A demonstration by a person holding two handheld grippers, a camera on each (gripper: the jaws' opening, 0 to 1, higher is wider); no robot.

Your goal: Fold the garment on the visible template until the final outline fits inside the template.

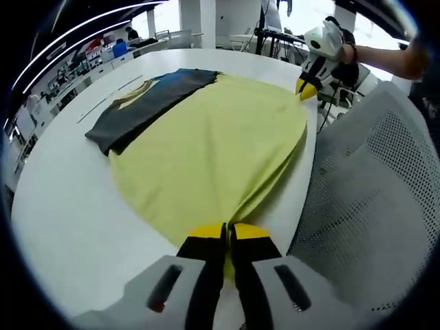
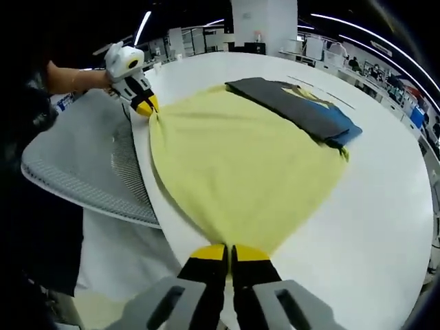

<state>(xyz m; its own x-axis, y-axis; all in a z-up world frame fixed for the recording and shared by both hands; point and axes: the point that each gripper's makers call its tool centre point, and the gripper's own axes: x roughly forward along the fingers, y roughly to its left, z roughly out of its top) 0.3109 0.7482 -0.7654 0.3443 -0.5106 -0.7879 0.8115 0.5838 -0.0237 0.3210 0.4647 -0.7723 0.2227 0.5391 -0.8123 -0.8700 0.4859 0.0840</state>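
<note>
A yellow garment (image 1: 213,151) lies spread on the white table (image 1: 62,206), its far part dark grey and blue (image 1: 148,103). My left gripper (image 1: 227,234) is shut on one gathered corner at the table's near edge. My right gripper (image 1: 307,88) pinches the opposite corner at the far right edge. In the right gripper view the yellow garment (image 2: 240,165) fans out from my right gripper (image 2: 229,254), shut on its corner. My left gripper (image 2: 146,106) holds the far corner there. The dark section (image 2: 295,106) lies at the far side. The cloth is stretched taut between the two grippers.
A grey mesh chair back (image 1: 371,206) stands against the table edge beside the garment, also the mesh chair (image 2: 89,165) in the right gripper view. A person's arm (image 1: 385,58) holds the right gripper. Desks and equipment fill the room behind.
</note>
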